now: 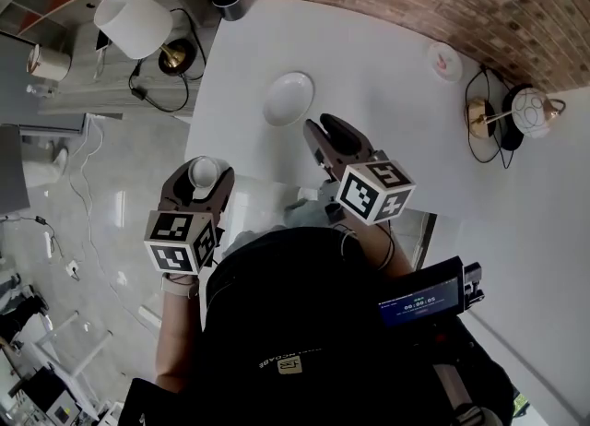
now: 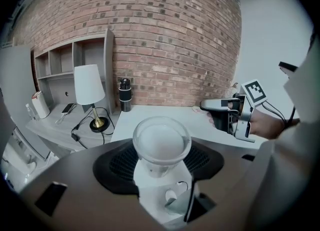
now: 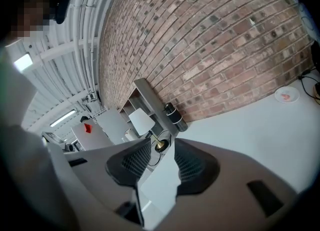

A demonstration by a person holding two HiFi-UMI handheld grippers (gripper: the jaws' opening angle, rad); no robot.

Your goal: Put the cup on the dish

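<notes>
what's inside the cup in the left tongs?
Nothing visible: the cup, held in the left tongs, shows a bare white interior. Its underside is hidden behind its own bowl.

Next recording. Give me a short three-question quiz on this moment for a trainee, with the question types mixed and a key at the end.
1. True or false: the round white dish on the white table has nothing on it.
2. What stands between the jaws of the left gripper? A: a small white cup. B: a metal spoon. C: nothing.
3. In a few words: how do the jaws of the right gripper stand, and what is between them?

Key: 1 true. 2 A. 3 Apart, with nothing between them.
</notes>
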